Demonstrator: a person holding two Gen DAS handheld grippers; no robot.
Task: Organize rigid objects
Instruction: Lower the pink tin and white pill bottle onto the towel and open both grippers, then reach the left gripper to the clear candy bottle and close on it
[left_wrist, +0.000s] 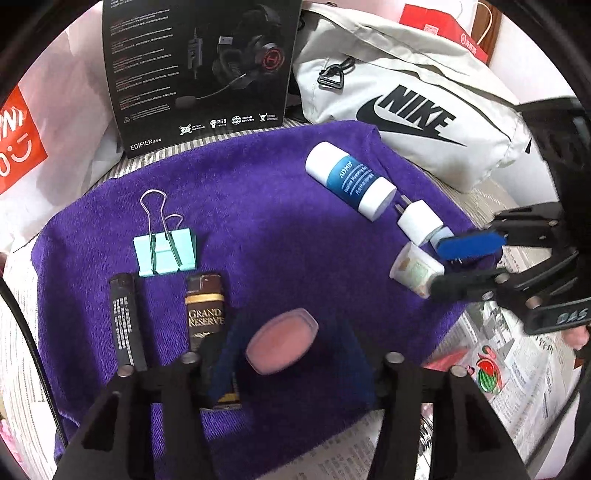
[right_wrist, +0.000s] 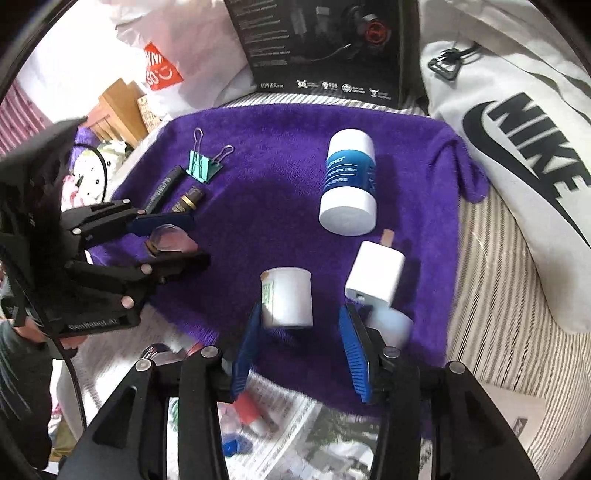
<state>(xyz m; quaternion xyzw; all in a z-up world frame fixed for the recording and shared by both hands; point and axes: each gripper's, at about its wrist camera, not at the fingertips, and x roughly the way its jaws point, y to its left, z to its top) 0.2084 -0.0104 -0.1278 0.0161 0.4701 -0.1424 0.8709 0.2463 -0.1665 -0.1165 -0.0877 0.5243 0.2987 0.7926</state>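
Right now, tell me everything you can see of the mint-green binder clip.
The mint-green binder clip lies flat on the purple towel, left of centre. Its body looks like painted metal, with two silver wire handles: one folded over the body, one pointing away. Nothing grips it; it sits just beyond the black tube, contact unclear.

purple towel (left_wrist: 258, 229) spread over a grey-and-white striped surface (right_wrist: 491, 295). newspaper sheets (left_wrist: 509, 354) lie at the towel's near edge. behind the towel: black edifier headset box (left_wrist: 199, 62) standing upright, white nike bag (left_wrist: 406, 96) to its right, touching the towel's far corner. white plastic bag with red logo (left_wrist: 22, 144) at left. red paper bag (left_wrist: 450, 26) and wooden furniture (right_wrist: 122, 107) further back. lighting even, soft shadows.
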